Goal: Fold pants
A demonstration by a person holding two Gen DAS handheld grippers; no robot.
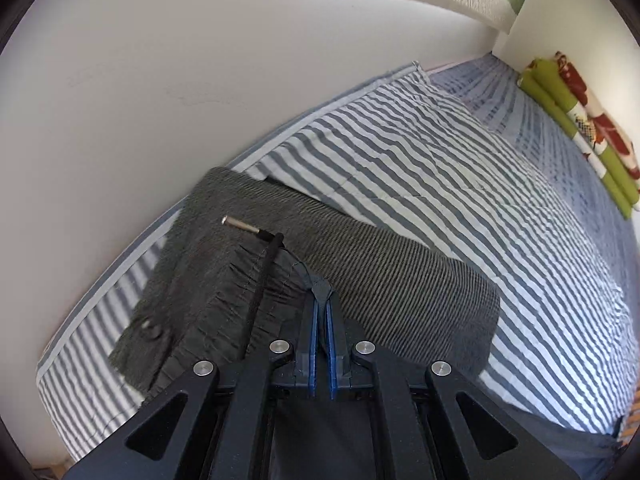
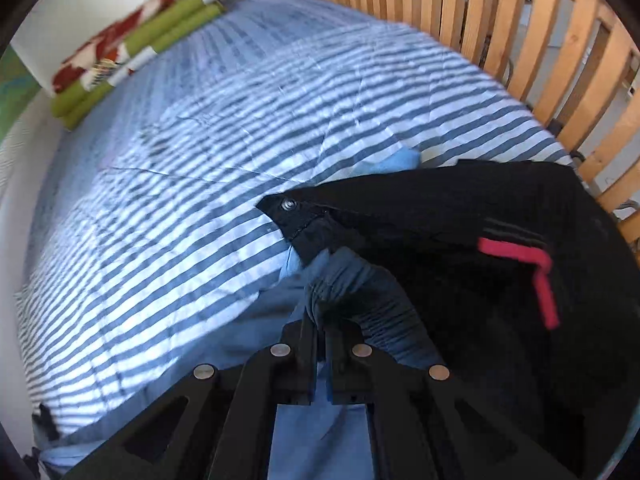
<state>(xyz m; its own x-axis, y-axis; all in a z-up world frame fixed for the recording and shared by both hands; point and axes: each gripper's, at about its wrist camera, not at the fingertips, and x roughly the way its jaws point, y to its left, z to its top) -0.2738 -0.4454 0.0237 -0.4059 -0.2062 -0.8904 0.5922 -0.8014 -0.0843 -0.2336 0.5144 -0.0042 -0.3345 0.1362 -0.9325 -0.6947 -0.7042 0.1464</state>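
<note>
My left gripper (image 1: 321,286) is shut on a pinch of dark blue fabric (image 1: 318,282) and hovers over a folded grey ribbed pair of pants (image 1: 384,272) on the striped bed. A black drawstring (image 1: 260,276) with a metal tip (image 1: 237,223) lies on the grey pants' gathered waistband. My right gripper (image 2: 320,312) is shut on the gathered edge of a blue garment (image 2: 344,276), which hangs down beneath it. A black garment (image 2: 460,248) with a snap button (image 2: 289,204) and a red tab (image 2: 536,272) lies just to the right, partly over the blue cloth.
A blue-and-white striped quilt (image 2: 208,168) covers the bed. Rolled green, red and white bedding (image 2: 132,48) sits at the far end. A white wall (image 1: 140,100) runs along the left side, and a wooden slatted rail (image 2: 520,40) along the right.
</note>
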